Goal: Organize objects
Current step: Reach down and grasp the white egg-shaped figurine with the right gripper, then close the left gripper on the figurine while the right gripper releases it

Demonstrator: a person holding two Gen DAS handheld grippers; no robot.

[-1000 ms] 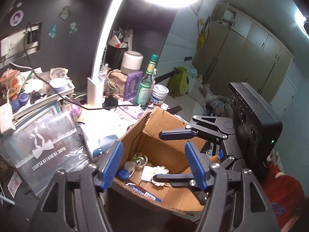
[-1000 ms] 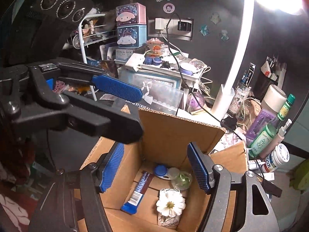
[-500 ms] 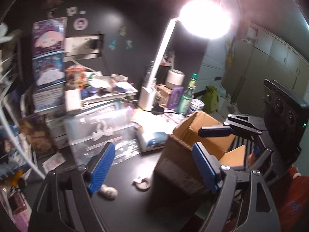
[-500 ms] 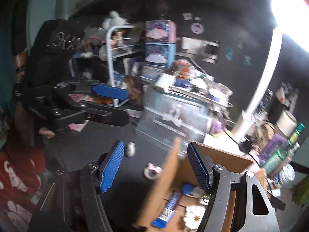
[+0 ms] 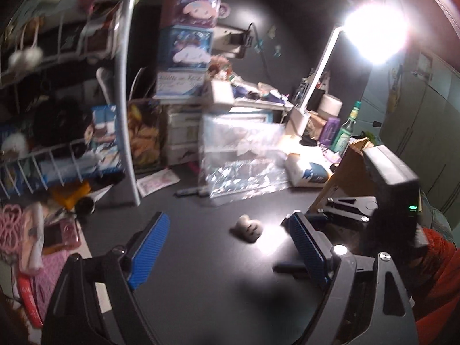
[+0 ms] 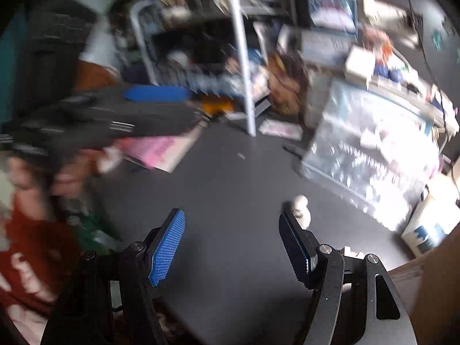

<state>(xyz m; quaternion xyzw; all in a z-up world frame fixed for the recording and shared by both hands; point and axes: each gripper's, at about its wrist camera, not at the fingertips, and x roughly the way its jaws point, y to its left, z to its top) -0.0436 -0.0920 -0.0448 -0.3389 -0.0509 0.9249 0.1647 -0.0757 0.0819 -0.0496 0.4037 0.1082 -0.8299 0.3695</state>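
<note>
Ribbed blue pads line both grippers: the left gripper (image 5: 227, 256) and right gripper (image 6: 231, 247) hang wide open and empty above the matte black bench (image 5: 201, 273), likely ready to pick. A small, pale, rounded figurine (image 5: 247, 228) lies mid-bench, near the cardboard box (image 5: 345, 169) at the right edge.

dim room; the desk lamp (image 5: 373, 23) blows out white, glare pools on the dark desk (image 5: 201, 258) below; right view smeared.
</note>
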